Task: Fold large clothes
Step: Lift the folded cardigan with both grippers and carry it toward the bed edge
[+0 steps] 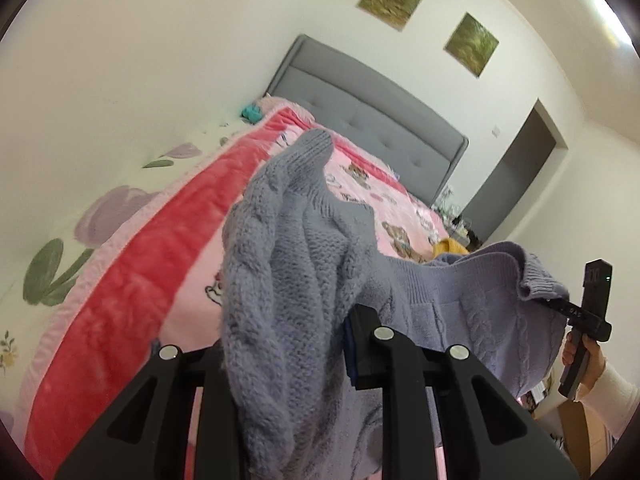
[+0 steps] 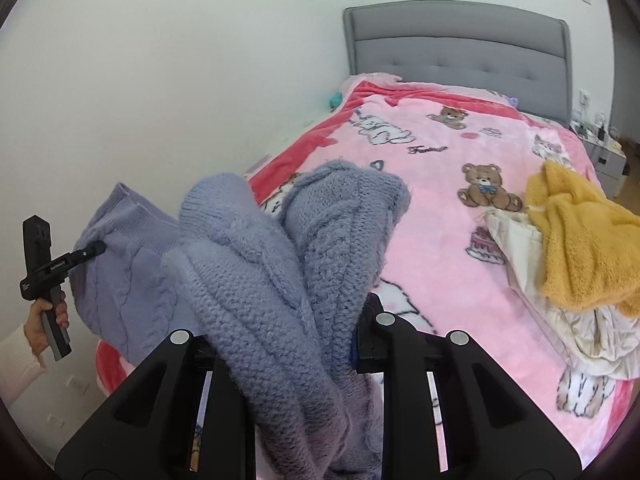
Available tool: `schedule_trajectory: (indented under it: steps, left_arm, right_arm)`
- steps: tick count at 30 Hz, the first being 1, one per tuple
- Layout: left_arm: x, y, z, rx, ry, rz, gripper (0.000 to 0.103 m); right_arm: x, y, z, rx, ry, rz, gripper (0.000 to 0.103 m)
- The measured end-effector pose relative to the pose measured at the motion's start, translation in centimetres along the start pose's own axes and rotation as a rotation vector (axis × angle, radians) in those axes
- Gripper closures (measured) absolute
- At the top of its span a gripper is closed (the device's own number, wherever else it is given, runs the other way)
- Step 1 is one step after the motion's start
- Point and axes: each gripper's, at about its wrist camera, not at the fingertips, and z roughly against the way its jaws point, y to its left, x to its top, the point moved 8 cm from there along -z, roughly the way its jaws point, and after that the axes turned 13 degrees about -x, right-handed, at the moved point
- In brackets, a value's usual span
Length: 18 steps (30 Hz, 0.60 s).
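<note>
Both sets of jaws are pinching the same lavender cable-knit sweater: the left gripper has a fat bunch of knit clamped between its fingers, and the right gripper is clamped on another bunch. The sweater hangs stretched between the two, lifted above the bed. From the left wrist view the right gripper bites the ribbed edge out at 3 o'clock, with the person's hand and a white sleeve under it. From the right wrist view it's mirrored: the left gripper grabs the hem at 9 o'clock.

Room-wise, biggest thing first: plain white walls, with a dark doorway at about 2 o'clock in the left view. Then the bed, topped by a pink blanket with teddy bears and a red border, pushed against the wall. A floral sheet peeks out at 9 o'clock. Grey tufted headboard at 12 o'clock. A mustard fuzzy garment sits on a cream one at 3 o'clock. Two greenish pictures hang above the headboard. A nightstand with small clutter sits at 2 o'clock, and something small and teal lies by the pillow end.
</note>
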Motion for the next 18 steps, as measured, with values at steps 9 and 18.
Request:
schedule_trajectory:
  steps: [9, 18]
  left_arm:
    - [0.5, 4.0, 3.4, 0.003, -0.033, 0.012, 0.080]
    - [7.5, 11.6, 9.0, 0.076, -0.091, -0.023, 0.080]
  right_arm:
    - [3.0, 7.3, -2.8, -0.040, 0.015, 0.090, 0.084]
    - [9.9, 19.4, -8.5, -0.005, -0.007, 0.141, 0.084]
